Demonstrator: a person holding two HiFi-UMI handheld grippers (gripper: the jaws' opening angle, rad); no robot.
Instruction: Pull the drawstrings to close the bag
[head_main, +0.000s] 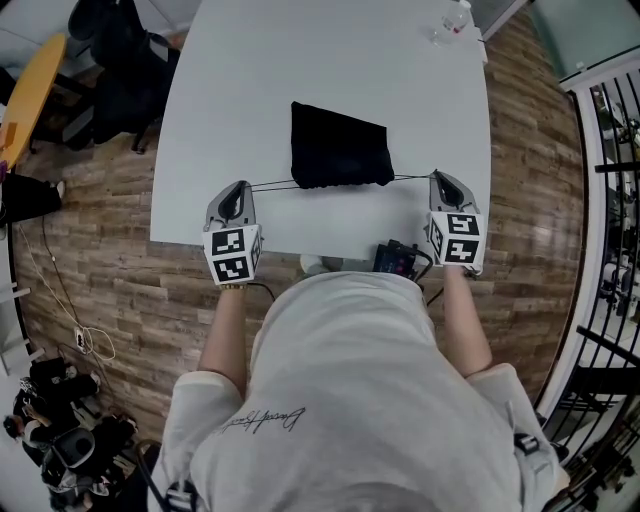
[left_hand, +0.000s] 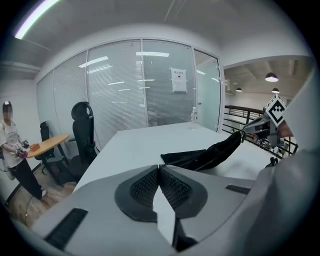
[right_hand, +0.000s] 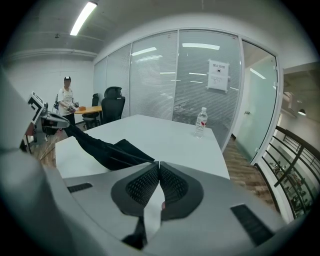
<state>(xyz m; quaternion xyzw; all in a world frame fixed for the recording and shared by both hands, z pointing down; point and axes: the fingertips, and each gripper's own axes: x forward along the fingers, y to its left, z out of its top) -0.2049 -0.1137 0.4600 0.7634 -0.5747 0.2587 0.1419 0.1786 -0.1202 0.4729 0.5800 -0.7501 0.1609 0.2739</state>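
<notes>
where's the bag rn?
Head view: the black bag lies on the white table by its near edge, midway between the left tongs and right tongs, a drawstring running taut to each.

Bright, even office light; heavy fisheye bending in every view.

A ceiling strip light (right_hand: 84, 17) glows high and left of the right gripper (right_hand: 159, 163), and another (left_hand: 35, 19) high and left of the left gripper (left_hand: 159, 167). More strips mirror in the glass wall (left_hand: 150, 85) ahead of both. The white table (head_main: 330, 60) reads pale and almost shadowless. The black bag (head_main: 338, 148) between the grippers shows barely any fold detail, and its drawstrings (head_main: 272, 185) are hairlines. Both gripper views have black rounded corners and bowed wall lines, and the pads (right_hand: 142, 187) nearest the lens look soft. Right of the right gripper the wood floor (head_main: 545, 190) carries a dull sheen.
</notes>
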